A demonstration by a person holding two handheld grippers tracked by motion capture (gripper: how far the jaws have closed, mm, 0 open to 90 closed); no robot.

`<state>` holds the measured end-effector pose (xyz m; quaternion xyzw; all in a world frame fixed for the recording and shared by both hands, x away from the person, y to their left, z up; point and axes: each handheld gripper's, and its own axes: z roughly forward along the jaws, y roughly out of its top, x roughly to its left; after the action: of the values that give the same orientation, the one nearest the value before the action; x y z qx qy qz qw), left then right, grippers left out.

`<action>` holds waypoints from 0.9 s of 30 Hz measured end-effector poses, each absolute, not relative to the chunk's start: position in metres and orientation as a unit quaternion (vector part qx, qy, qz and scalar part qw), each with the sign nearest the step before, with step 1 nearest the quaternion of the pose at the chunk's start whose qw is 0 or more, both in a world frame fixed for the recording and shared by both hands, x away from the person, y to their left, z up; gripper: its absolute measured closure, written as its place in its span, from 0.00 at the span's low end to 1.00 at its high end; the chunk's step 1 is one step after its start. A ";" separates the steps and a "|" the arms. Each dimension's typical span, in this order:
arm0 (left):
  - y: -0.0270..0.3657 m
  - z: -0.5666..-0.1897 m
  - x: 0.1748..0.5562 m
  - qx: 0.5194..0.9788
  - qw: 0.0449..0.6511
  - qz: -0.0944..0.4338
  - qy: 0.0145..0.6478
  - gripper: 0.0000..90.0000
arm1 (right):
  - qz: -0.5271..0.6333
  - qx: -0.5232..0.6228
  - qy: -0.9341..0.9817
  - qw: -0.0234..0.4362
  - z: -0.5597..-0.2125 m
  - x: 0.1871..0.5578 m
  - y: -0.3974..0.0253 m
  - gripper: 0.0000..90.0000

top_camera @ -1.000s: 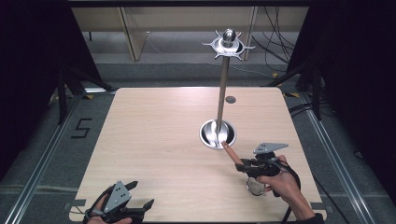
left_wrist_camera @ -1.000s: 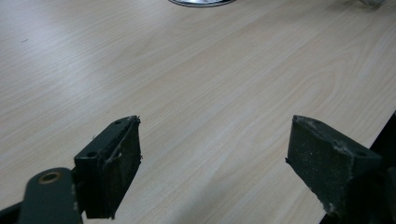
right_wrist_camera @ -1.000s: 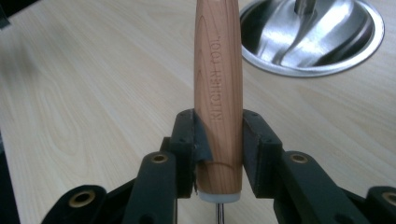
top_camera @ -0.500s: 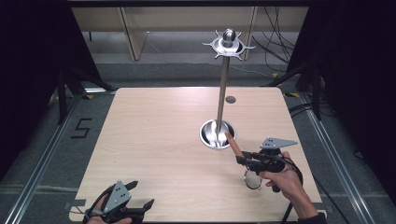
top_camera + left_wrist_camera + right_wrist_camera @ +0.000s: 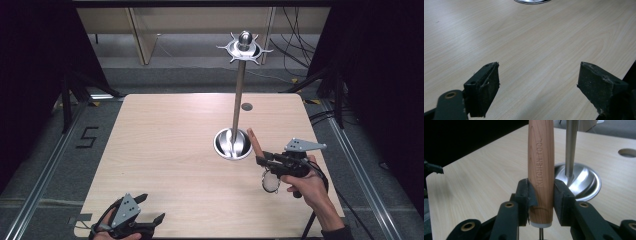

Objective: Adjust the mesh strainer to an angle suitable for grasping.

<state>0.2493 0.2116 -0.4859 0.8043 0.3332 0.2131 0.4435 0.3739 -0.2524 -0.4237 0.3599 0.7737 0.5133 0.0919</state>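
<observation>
My right gripper [image 5: 261, 160] [image 5: 541, 192] is shut on the wooden handle [image 5: 255, 142] [image 5: 541, 157] of a kitchen tool, low on the handle near its white collar. The handle points up and away, beside the steel stand's pole. The tool's round wire head [image 5: 270, 183] hangs below the gripper, over the table. The stand has a dished round base [image 5: 232, 143] [image 5: 584, 182], a tall pole [image 5: 239, 95] [image 5: 571, 145] and a hooked ring on top [image 5: 244, 47]. My left gripper [image 5: 151, 208] [image 5: 539, 85] rests open at the table's near left edge, nothing between its jaws.
The light wooden table [image 5: 165, 145] has a small round hole [image 5: 246, 106] [image 5: 627, 152] behind the stand. Dark floor, rails and cables surround it; wooden furniture stands at the back.
My right gripper has risen and shifted slightly right, bringing the handle more upright and lifting the wire head. The left gripper has stayed put.
</observation>
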 end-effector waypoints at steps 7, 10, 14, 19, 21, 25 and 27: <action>0.212 -0.485 0.250 0.810 0.439 0.216 0.324 0.18 | 0.531 0.353 0.761 0.123 -0.402 0.378 -0.251 0.77; 0.212 -0.486 0.249 0.808 0.440 0.213 0.329 0.18 | 0.539 0.344 0.756 0.140 -0.391 0.382 -0.249 0.77; 0.211 -0.486 0.249 0.805 0.443 0.211 0.332 0.18 | 0.554 0.340 0.745 0.149 -0.379 0.384 -0.247 0.77; 0.212 -0.485 0.250 0.813 0.434 0.217 0.320 0.18 | 0.572 0.335 0.730 0.167 -0.363 0.388 -0.250 0.77; 0.212 -0.485 0.250 0.816 0.431 0.222 0.316 0.18 | 0.574 0.340 0.727 0.164 -0.360 0.388 -0.250 0.77; 0.211 -0.485 0.249 0.813 0.437 0.217 0.318 0.18 | 0.582 0.339 0.718 0.175 -0.352 0.393 -0.250 0.77; 0.209 -0.486 0.248 0.806 0.444 0.209 0.329 0.17 | 0.588 0.336 0.713 0.183 -0.344 0.393 -0.249 0.77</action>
<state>0.2481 0.2091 -0.4865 0.8065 0.3294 0.2089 0.4444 0.3930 -0.2486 -0.3441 0.3360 0.7128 0.5877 0.1833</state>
